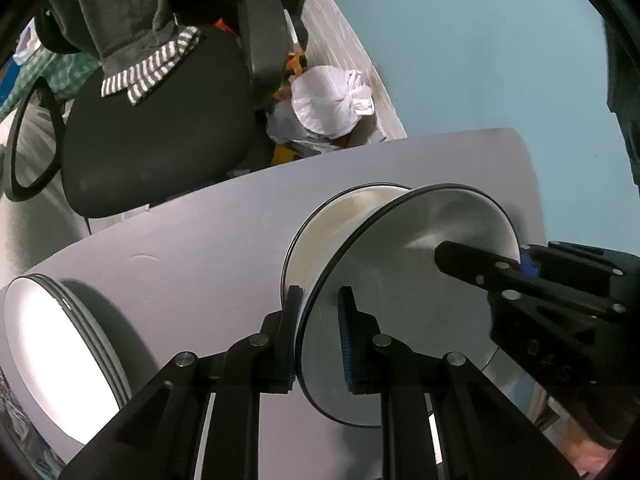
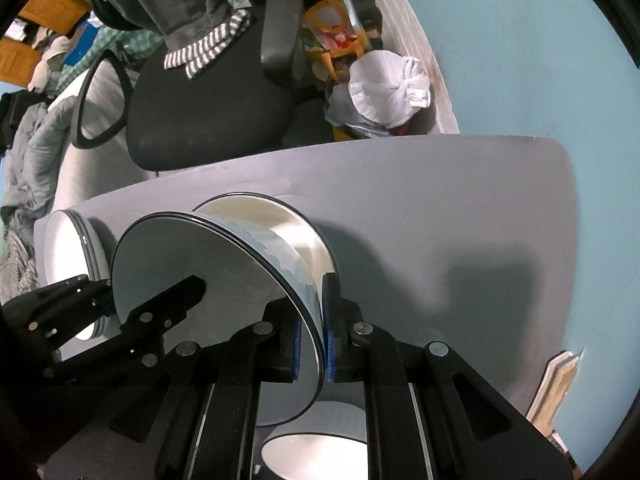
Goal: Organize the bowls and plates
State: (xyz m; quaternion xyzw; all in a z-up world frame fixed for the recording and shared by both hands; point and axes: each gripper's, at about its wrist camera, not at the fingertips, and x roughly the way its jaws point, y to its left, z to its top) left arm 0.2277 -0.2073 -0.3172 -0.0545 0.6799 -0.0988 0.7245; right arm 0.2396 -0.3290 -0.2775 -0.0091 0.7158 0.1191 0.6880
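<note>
A white bowl with a black rim [image 1: 400, 312] is held between both grippers above the grey table [image 1: 200, 248]. My left gripper [image 1: 320, 336] straddles its near rim, the jaws a little apart with the rim between the blue pads. My right gripper [image 2: 312, 336] is shut on the opposite rim of the same bowl [image 2: 208, 264]. A second white bowl [image 1: 340, 224] sits close behind it, also seen in the right wrist view [image 2: 280, 220]. A stack of white plates [image 1: 60, 356] stands at the table's left, also visible in the right wrist view [image 2: 72, 252].
Another white bowl [image 2: 316, 456] lies below my right gripper. A black office chair [image 1: 160, 128] with a striped cloth stands beyond the table's far edge. White plastic bags [image 1: 328, 104] lie on the floor by the blue wall [image 1: 480, 60].
</note>
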